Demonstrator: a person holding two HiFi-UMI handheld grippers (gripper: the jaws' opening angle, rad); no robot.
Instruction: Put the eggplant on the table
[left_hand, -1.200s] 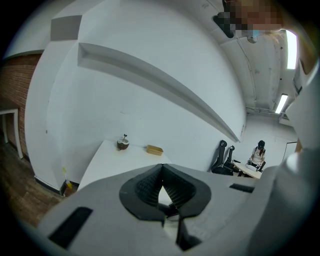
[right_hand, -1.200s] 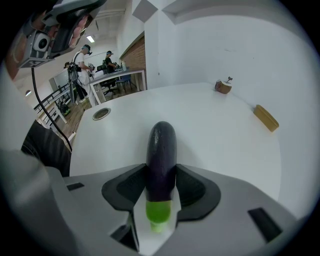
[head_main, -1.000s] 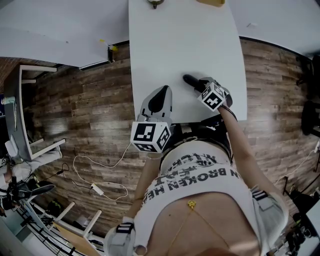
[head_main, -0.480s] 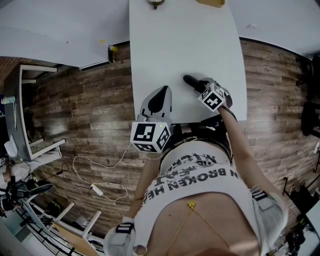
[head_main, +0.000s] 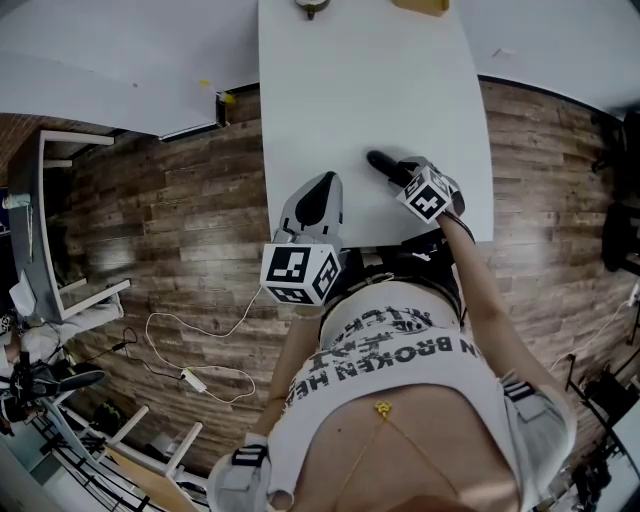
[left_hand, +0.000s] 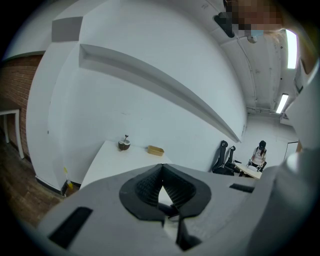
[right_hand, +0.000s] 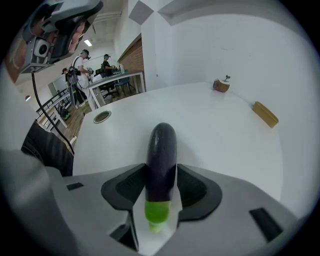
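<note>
In the head view the eggplant (head_main: 380, 161) is sitting at the white surface (head_main: 360, 80), its long axis running far-left out of the right tool (head_main: 393, 171), with the left tool (head_main: 323, 182) hovering at the near edge. In the left gripper view that tool's jaws are pressing together, empty. In the right gripper view the jaws, well apart, are clamping the eggplant's sides, with the green stem nearest and the dark tip pointing away.
</note>
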